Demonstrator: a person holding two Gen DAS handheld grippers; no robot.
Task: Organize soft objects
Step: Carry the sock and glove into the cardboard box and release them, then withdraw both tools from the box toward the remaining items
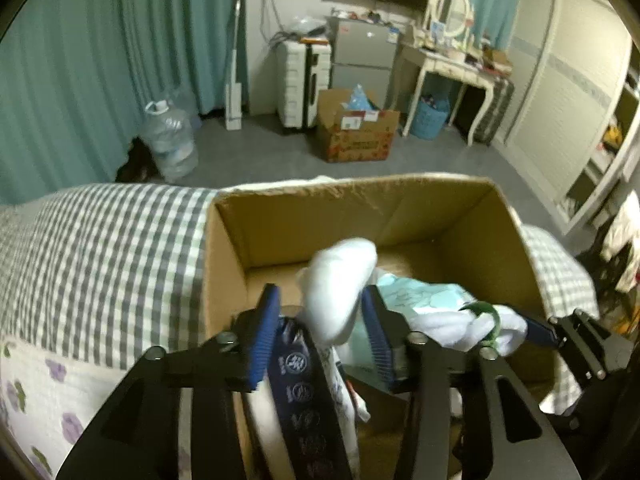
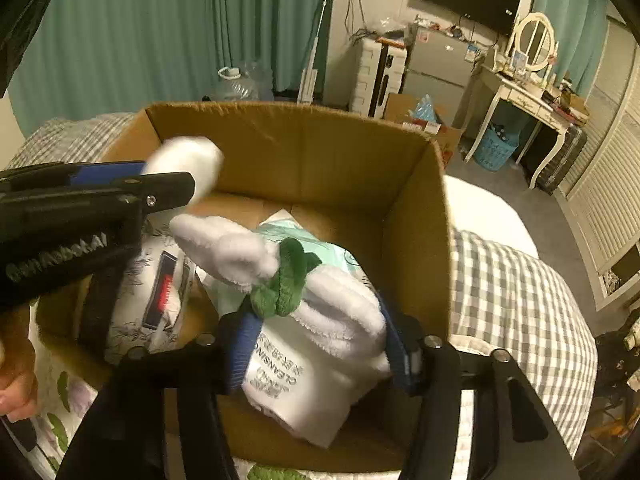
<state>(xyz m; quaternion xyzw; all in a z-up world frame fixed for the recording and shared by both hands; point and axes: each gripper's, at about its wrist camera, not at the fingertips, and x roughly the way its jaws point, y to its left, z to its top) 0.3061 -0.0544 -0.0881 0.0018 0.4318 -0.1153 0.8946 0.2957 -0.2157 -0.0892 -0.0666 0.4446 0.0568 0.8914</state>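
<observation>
An open cardboard box (image 1: 420, 216) (image 2: 408, 184) stands on the bed. My left gripper (image 1: 320, 320) is over it, shut on a white soft roll (image 1: 340, 284), which also shows in the right wrist view (image 2: 188, 164). My right gripper (image 2: 316, 328) is shut on a white plush toy with a green band (image 2: 288, 280); it also shows in the left wrist view (image 1: 472, 324). Inside the box lie white tissue packs (image 2: 288, 384), a pale green pack (image 1: 420, 292) and a dark blue patterned pack (image 1: 300, 384).
The bed has a grey-checked cover (image 1: 100, 248) and a flowered sheet (image 1: 48, 392). Beyond it on the floor are a water bottle (image 1: 170, 144), another cardboard box (image 1: 356, 128), a suitcase (image 1: 304, 80), a white dressing table (image 1: 452, 64) and a blue basket (image 1: 430, 118).
</observation>
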